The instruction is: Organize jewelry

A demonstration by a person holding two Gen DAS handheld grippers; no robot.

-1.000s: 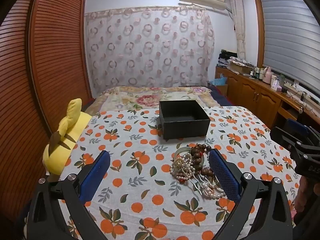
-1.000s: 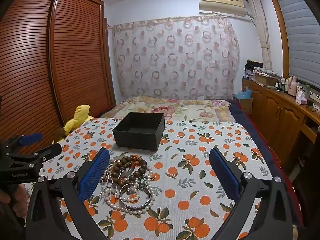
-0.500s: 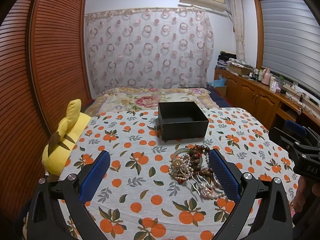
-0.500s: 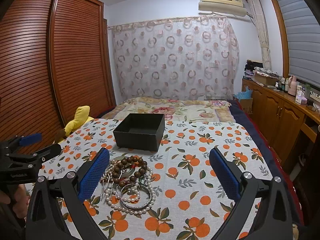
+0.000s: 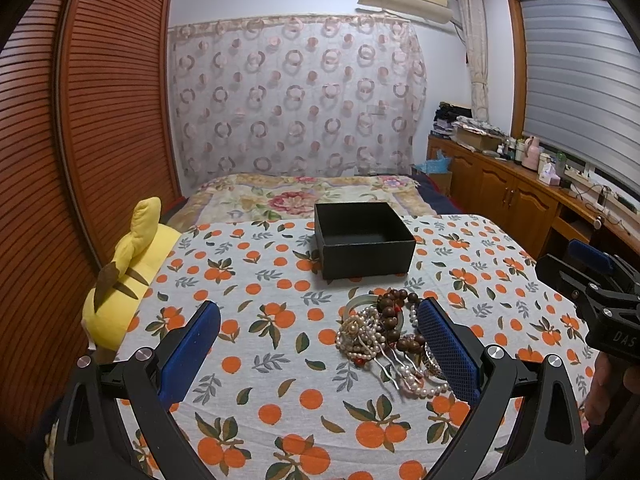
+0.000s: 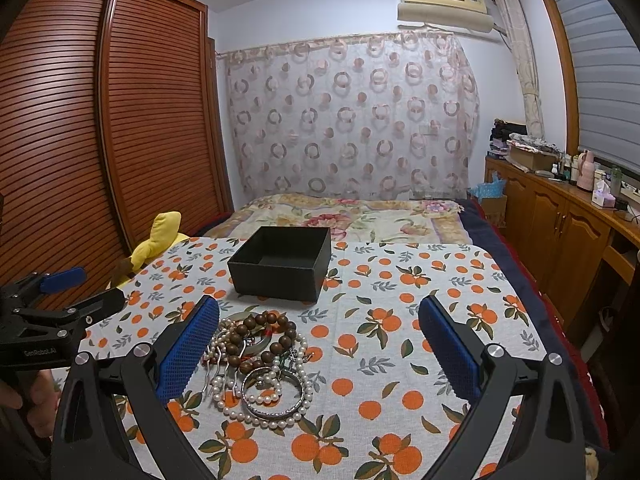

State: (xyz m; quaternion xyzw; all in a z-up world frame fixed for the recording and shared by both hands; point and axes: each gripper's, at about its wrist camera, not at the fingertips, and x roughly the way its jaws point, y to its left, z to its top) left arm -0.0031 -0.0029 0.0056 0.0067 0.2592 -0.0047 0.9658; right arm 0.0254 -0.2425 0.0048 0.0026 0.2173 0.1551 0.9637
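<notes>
A pile of jewelry lies on the orange-print cloth: pearl strands, brown wooden beads, a green bangle, hairpins. It also shows in the right wrist view, with a silver bangle at the front. An open, empty black box stands just behind the pile; it also shows in the right wrist view. My left gripper is open and empty, its right finger beside the pile. My right gripper is open and empty, its left finger beside the pile.
A yellow plush toy lies at the cloth's left edge by the slatted wooden wardrobe. Wooden cabinets with bottles line the right wall. A floral blanket lies beyond the box.
Both views have shifted only slightly; the left gripper has eased back a little. The jewelry and box have not moved.
</notes>
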